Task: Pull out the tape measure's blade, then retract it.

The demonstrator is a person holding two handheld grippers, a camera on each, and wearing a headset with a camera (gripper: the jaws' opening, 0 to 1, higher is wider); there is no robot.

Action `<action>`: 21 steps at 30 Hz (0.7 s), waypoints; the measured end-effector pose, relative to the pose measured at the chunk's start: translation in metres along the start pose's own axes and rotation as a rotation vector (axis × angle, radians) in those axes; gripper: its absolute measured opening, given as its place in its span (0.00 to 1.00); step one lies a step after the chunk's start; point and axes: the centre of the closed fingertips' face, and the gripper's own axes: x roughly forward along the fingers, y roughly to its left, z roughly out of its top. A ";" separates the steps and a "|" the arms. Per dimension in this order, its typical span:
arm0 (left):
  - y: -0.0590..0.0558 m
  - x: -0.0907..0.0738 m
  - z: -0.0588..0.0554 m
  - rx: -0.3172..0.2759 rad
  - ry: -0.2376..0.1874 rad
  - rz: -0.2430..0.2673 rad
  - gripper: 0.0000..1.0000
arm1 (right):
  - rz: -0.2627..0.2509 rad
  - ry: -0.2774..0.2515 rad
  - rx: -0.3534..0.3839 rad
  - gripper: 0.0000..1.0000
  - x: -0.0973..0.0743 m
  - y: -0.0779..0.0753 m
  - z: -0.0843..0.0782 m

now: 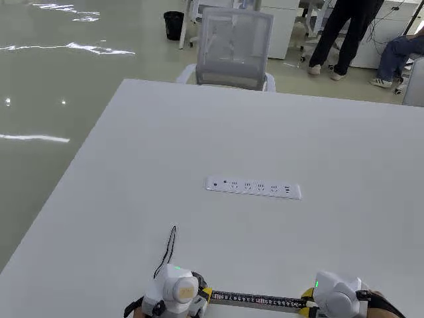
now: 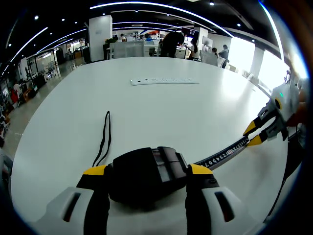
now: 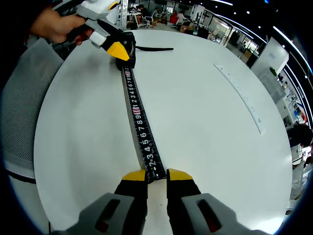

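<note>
Clamping tape measure case (image 2: 146,183), left tongs (image 2: 147,170), right tongs (image 3: 156,175) pinching extended blade (image 3: 139,122) tip, white table (image 1: 265,132)

White table (image 1: 132,165) with a white power strip (image 1: 252,187) lying flat near its middle. Beyond the far edge, a grey mesh chair (image 1: 234,50) – close against the table. Farther off on the glossy floor (image 1: 53,79) – a black bin (image 1: 173,25) and a person (image 1: 344,33) standing by desks

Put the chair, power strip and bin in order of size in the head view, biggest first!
1. Mesh chair
2. Power strip
3. Black bin, small partly because it stands far off.
</note>
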 end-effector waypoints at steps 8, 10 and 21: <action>0.000 0.000 0.000 -0.009 -0.002 0.004 0.59 | 0.003 0.001 0.000 0.12 0.001 0.001 0.004; 0.000 0.000 0.000 -0.014 -0.002 0.006 0.59 | 0.003 0.000 0.006 0.12 0.003 0.002 0.005; 0.001 0.000 0.000 -0.021 -0.015 0.018 0.59 | 0.011 -0.003 -0.002 0.12 0.008 0.007 0.016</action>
